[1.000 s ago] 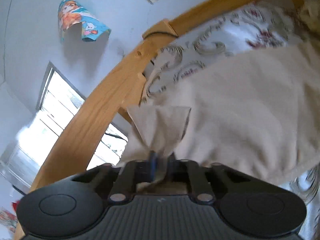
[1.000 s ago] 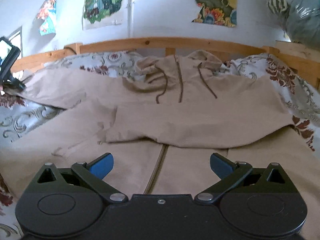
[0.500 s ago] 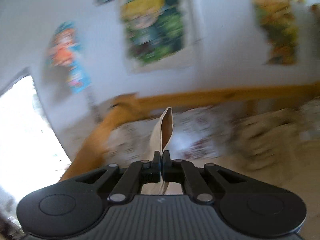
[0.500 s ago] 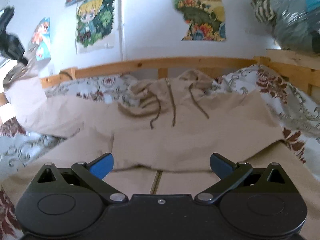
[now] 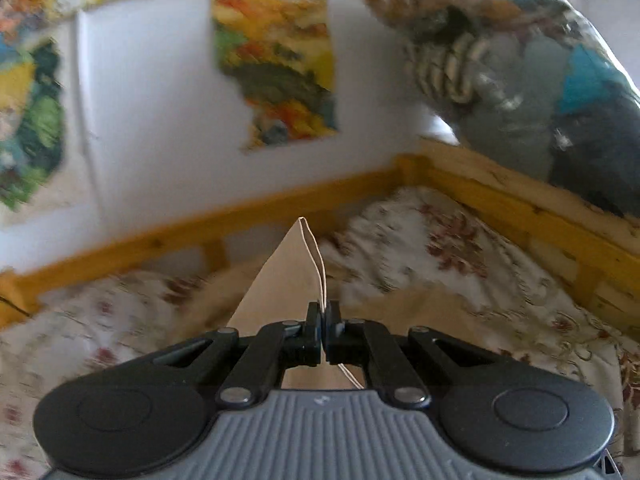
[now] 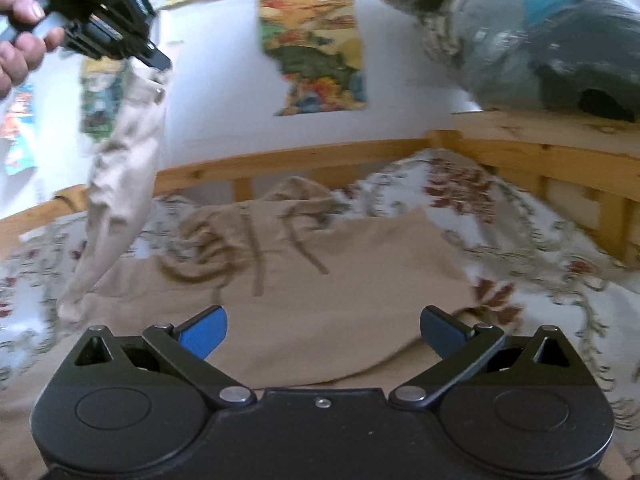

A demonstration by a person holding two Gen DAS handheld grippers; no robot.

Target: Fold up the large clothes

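Observation:
A beige zip hoodie (image 6: 304, 280) lies spread on the bed, hood and drawstrings toward the headboard. Its left sleeve (image 6: 120, 176) hangs lifted high above the bed, and my left gripper (image 6: 158, 62) is shut on the cuff, a person's hand behind it. In the left wrist view the left gripper (image 5: 323, 326) pinches a thin fold of beige cuff (image 5: 288, 276) that stands up between the jaws. My right gripper (image 6: 322, 328) hovers low over the hoodie's body, jaws wide open with nothing between them.
A floral bedsheet (image 6: 520, 248) covers the mattress. A wooden bed frame (image 6: 320, 156) runs along the back and right. Posters (image 6: 316, 48) hang on the white wall. A clear bag of bundled clothes (image 6: 540, 36) sits on the upper right ledge.
The left gripper has swung up and to the right with the sleeve, lifting it off the bed. The right gripper has risen a little and stayed open.

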